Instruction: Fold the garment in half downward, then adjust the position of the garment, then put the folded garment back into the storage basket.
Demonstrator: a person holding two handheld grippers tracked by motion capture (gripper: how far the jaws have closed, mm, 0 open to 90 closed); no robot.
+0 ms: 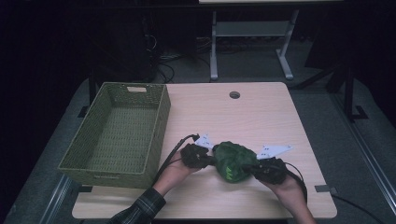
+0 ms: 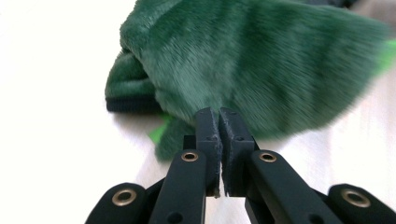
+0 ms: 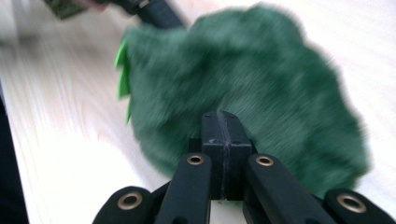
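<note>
A dark green plush toy (image 1: 232, 161) with bright green felt spikes lies on the pale wooden table (image 1: 224, 116), near the front. My left gripper (image 1: 212, 160) is at its left side and my right gripper (image 1: 250, 167) at its right. In the left gripper view the jaws (image 2: 218, 112) stand together with a hairline slit, tips against the lower edge of the plush (image 2: 261, 60). In the right gripper view the jaws (image 3: 222, 114) are pressed flat together, tips at the fur of the plush (image 3: 252, 70). Whether either pinches any fur I cannot tell.
A green woven basket (image 1: 107, 175) stands empty on the table's left side, close to my left hand. A round cable hole (image 1: 234, 94) sits near the table's far edge. Beyond the table stand the grey legs of another desk (image 1: 214, 46) and loose cables on the floor.
</note>
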